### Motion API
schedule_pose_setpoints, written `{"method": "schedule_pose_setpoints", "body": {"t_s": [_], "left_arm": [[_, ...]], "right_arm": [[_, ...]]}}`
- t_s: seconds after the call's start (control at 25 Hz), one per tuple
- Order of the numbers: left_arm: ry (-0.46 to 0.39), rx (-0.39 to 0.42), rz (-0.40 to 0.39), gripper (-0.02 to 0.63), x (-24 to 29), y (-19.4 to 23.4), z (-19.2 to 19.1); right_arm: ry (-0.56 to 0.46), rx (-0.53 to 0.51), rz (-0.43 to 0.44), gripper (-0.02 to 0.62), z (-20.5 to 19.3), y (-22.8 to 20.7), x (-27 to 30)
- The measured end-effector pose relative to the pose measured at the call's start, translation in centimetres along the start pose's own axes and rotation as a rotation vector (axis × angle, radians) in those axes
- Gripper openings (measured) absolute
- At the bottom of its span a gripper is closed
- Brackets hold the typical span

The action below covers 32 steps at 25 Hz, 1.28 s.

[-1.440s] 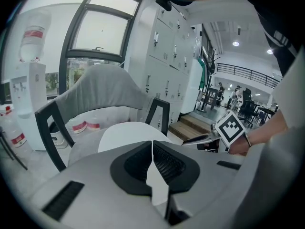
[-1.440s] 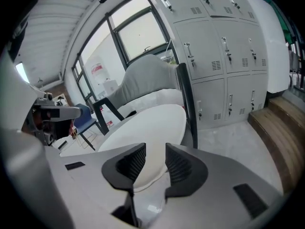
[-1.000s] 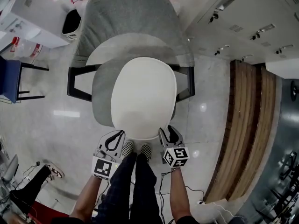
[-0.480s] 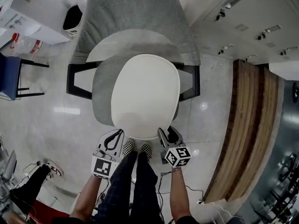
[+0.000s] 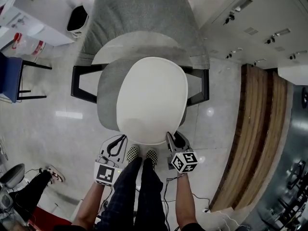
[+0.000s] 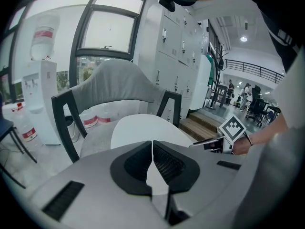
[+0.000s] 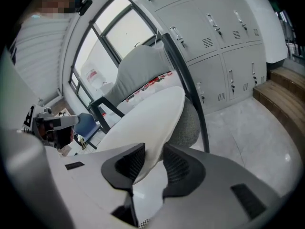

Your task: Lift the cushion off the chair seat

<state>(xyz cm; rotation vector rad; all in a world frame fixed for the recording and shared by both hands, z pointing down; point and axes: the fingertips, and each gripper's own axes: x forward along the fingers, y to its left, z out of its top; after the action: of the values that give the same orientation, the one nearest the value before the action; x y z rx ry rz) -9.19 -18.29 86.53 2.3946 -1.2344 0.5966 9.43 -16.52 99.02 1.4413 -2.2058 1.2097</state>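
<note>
Grip forming, cushion not yet lifted.
We see the white cushion [image 5: 151,100] lying flat on the grey chair seat [image 5: 107,95]. Our right gripper [image 7: 153,152] has just been closing, its jaws apart around the front edge, while our left gripper [image 6: 152,147] — pinched together, empty — hovers near that edge.

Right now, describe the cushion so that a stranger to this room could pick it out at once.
Find the grey upholstered chair on the tiled floor. On its seat lies the cushion, a smooth oval pad. It alone is plain white against the grey fabric around it.
</note>
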Motion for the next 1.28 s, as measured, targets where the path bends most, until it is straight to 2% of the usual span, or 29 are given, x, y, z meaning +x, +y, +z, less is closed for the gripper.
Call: {"method": "schedule_pose_setpoints", "body": {"t_s": [0.08,0.16,0.24,0.36,0.48,0.6,0.68,0.84,1.12,1.28], "left_arm": [[0.02,0.001,-0.001,0.023,-0.3,0.1,-0.2],[-0.002,-0.015,0.005,0.023,-0.6,0.2,0.2],[-0.04,-0.032,0.014,0.023,-0.9,0.4,0.9],[-0.012,-0.014,0.01,0.023,-1.8,0.4,1.4],[-0.036,-0.003,0.011,0.023,-2.6,0.4,2.6],[-0.009,0.01,0.008,0.023,-3.6,0.4,3.3],[-0.024,0.008,0.011,0.023,-4.4,0.2,4.1],[-0.091,0.013,0.012,0.023,-6.0,-0.5,6.3],[-0.13,0.023,0.026,0.023,-9.8,-1.2,11.3],[-0.105,0.032,0.035,0.023,-12.1,-1.5,13.1]], "right_arm": [[-0.012,-0.003,-0.015,0.084,0.4,0.0,-0.2],[-0.017,-0.016,-0.024,0.056,0.8,0.4,-0.4],[-0.025,-0.026,-0.028,0.049,1.3,0.8,-0.8],[-0.044,-0.04,-0.027,0.044,2.1,1.9,-1.6],[-0.063,-0.068,-0.027,0.043,3.2,3.1,-2.5],[-0.087,-0.099,-0.018,0.041,4.7,4.5,-3.3],[-0.097,-0.121,-0.002,0.041,5.6,5.9,-4.0],[-0.108,-0.162,0.027,0.041,7.7,8.7,-5.7],[-0.114,-0.224,0.048,0.041,11.2,12.7,-8.8],[-0.114,-0.272,0.061,0.04,13.0,15.1,-10.4]]}}
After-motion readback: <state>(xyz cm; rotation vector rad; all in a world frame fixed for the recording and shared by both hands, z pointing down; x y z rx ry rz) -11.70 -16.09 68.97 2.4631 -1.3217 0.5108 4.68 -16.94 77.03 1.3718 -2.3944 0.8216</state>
